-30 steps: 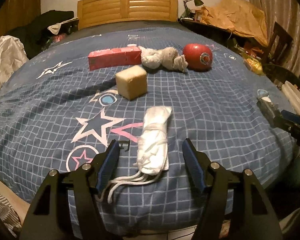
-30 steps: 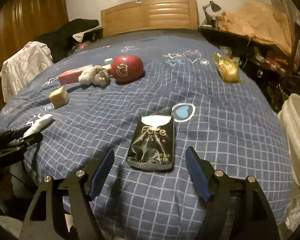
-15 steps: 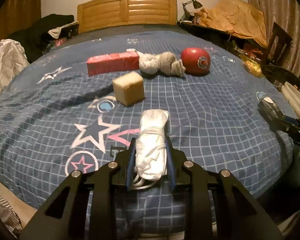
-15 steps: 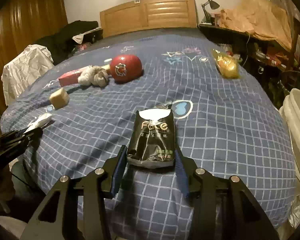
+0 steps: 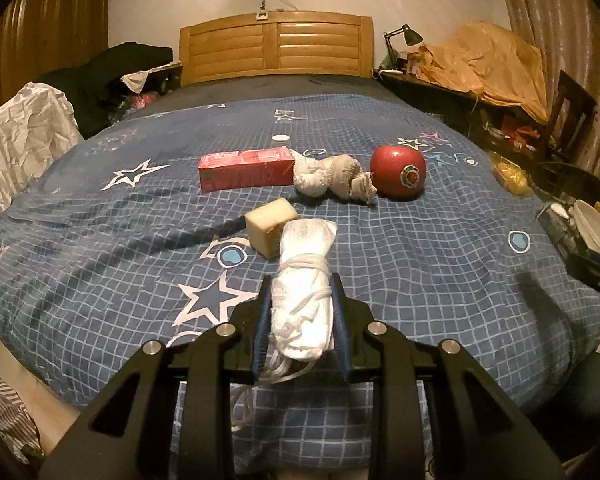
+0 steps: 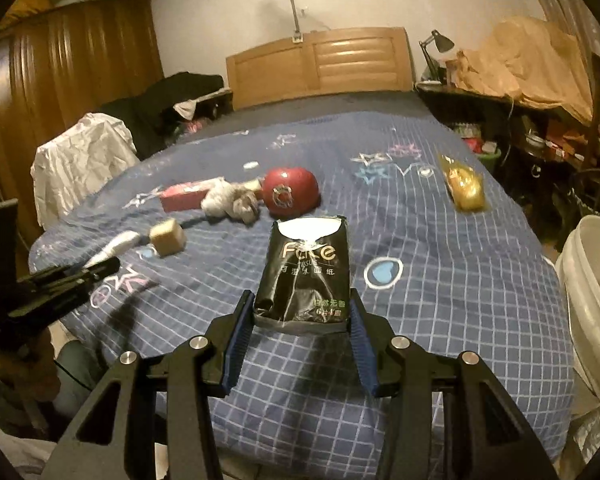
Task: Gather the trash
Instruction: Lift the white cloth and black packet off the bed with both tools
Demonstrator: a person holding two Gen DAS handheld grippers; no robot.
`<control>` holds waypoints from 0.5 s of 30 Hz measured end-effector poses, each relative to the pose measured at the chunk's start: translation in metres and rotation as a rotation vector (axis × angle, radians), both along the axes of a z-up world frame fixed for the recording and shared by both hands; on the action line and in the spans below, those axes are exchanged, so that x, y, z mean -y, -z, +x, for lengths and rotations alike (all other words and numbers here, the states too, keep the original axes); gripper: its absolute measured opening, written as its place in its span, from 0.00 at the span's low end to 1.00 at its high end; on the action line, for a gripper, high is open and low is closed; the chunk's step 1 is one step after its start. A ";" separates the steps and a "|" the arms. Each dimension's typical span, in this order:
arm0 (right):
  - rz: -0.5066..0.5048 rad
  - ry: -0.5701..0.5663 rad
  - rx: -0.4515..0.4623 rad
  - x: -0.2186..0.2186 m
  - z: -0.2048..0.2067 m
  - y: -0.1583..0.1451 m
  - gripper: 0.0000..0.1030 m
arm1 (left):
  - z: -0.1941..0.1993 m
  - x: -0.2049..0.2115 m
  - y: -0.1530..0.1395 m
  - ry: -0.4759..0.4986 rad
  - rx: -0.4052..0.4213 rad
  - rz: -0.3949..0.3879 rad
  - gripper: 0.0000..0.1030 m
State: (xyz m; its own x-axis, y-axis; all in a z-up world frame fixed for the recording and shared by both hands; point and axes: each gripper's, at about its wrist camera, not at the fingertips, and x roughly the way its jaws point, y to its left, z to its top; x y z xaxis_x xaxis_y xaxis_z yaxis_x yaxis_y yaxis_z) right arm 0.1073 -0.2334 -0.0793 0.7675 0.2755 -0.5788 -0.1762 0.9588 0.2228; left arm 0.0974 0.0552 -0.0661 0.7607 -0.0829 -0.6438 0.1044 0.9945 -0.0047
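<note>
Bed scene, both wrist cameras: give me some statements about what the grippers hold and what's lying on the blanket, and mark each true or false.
1. The left gripper is shut on the white bundle. True.
2. The right gripper is empty. False: it grips the black tissue pack.
3. The red box lies beside the grey rag. True.
4. The red ball sits in the white bucket. False: it lies on the blanket.

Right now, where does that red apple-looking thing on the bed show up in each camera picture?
Left wrist view: the red apple lies upper right of centre, right of the grey rag.
Right wrist view: the apple lies just left of centre, above the black tissue pack.
Shared landmark: the wooden headboard.
</note>
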 end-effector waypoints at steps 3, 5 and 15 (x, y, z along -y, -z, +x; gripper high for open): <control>0.004 0.001 0.011 0.002 -0.002 -0.006 0.46 | 0.002 0.006 -0.002 0.010 0.000 0.002 0.25; 0.008 0.005 0.008 0.004 -0.003 -0.007 0.46 | 0.002 0.010 -0.003 0.020 0.003 0.003 0.25; 0.028 0.021 0.000 0.011 -0.001 -0.007 0.46 | 0.002 0.020 -0.004 0.039 0.000 0.011 0.25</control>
